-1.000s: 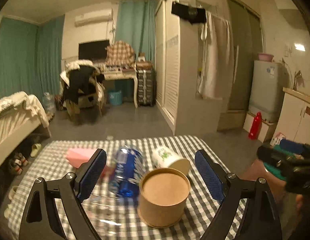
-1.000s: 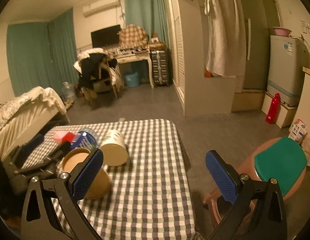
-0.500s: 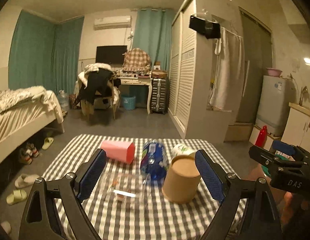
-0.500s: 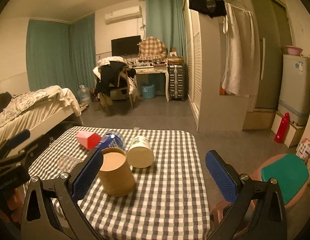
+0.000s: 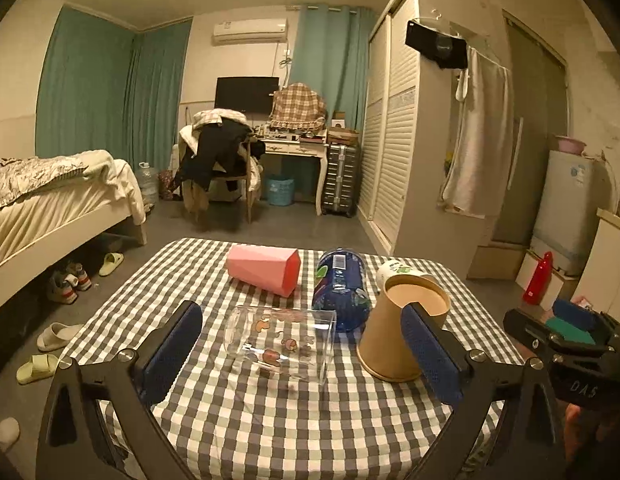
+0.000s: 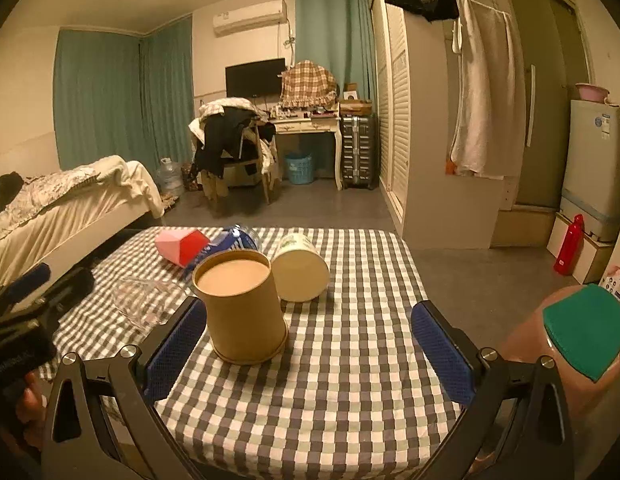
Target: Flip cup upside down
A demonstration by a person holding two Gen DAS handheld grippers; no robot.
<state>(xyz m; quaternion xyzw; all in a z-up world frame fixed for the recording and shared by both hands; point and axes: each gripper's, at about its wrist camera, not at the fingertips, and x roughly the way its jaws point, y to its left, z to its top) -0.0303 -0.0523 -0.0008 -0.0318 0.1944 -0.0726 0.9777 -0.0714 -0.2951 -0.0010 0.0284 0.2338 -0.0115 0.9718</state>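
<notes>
**Brown cup sits mouth-down, both grippers empty**

Here's the brown paper cup (image 6: 244, 312), standing on the checked tablecloth (image 6: 349, 380) with its wider end on the cloth and the narrower, recessed end facing up. By my read that's the base on top, so the flip looks done.

The left gripper (image 5: 300, 312) is spread wide and carrying nothing. Its right-side pad (image 5: 429, 356) crosses the cup's wall in the left wrist view, though I can't tell whether it's touching. The right gripper (image 6: 308, 306) is also splayed and empty, with the cup just inside its left finger.

What's left, I'd judge, is a clean exit. Keep both sets of jaws wide and draw straight back along the fingers. A sideways sweep is the danger, because a light paper cup will skid or topple at the slightest nudge.

There's clutter close by too: a clear printed glass (image 5: 282, 340) on its side between the left fingers, a blue bottle (image 5: 341, 292) and a pink cup (image 5: 264, 270) lying behind it, and a white paper cup (image 6: 300, 272) tipped over just beyond the brown one. Any of them would roll if clipped.
</notes>
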